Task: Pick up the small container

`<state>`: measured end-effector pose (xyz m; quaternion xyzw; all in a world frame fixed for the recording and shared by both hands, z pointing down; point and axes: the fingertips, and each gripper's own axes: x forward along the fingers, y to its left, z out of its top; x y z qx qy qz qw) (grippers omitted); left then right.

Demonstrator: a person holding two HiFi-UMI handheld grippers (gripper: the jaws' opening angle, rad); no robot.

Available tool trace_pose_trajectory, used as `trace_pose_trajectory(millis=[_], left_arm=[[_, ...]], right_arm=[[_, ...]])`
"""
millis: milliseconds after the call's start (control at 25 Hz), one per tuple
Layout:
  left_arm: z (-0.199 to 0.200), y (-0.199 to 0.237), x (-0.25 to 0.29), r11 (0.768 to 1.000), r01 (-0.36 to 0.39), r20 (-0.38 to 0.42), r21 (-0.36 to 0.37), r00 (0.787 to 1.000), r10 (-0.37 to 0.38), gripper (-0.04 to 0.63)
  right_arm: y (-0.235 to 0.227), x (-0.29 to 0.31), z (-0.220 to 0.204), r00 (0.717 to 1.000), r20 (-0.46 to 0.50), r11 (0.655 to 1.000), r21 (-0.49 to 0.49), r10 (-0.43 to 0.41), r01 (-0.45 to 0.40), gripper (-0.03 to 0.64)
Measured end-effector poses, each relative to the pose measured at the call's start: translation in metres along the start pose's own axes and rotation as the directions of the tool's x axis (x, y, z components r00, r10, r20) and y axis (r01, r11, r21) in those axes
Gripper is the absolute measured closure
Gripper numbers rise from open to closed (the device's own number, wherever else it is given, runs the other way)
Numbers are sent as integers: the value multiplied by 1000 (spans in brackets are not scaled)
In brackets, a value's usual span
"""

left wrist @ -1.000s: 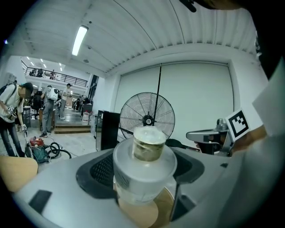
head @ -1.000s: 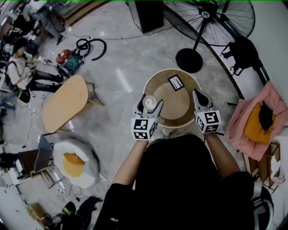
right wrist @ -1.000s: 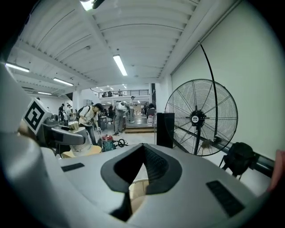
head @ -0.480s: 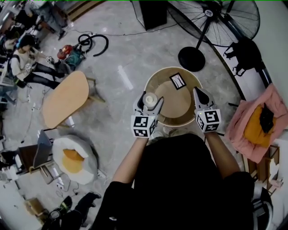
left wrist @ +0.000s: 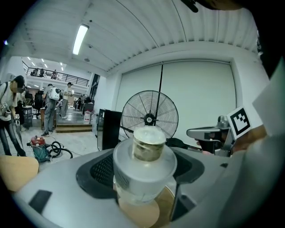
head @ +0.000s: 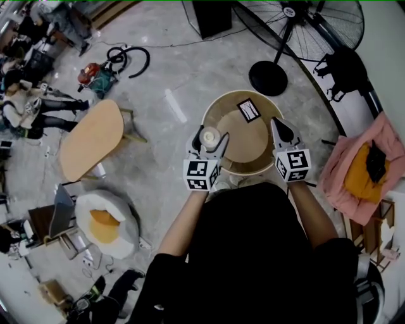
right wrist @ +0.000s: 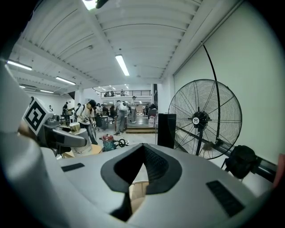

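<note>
A small clear container (left wrist: 143,167) with a pale lid sits clamped between the jaws of my left gripper (head: 207,144), held up in the air at the left rim of a round wooden table (head: 233,166). From the head view the container (head: 209,136) shows as a pale disc between the grey jaws. My right gripper (head: 283,134) hovers at the table's right rim, its jaws closed together with nothing between them. In the right gripper view the left gripper with the container (right wrist: 75,129) appears at the far left.
A card with a black print (head: 247,111) lies on the round table. A large standing fan (head: 297,19) is behind it, a low oval wooden table (head: 92,139) to the left, and a pink cushioned chair (head: 361,174) to the right. People stand at the far left.
Both grippers and the held container have stayed almost still over the table; the view has shifted only slightly.
</note>
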<state>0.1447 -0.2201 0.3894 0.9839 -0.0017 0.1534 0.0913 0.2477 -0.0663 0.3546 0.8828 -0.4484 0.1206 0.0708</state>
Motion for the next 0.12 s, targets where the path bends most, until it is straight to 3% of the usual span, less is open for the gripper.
trace_pose_trajectory(millis=[120], left_arm=[[-1, 0, 1, 1000, 0, -5, 2, 1000, 0, 232]], right_arm=[[1, 2, -1, 1000, 0, 1000, 3, 3, -3, 601]])
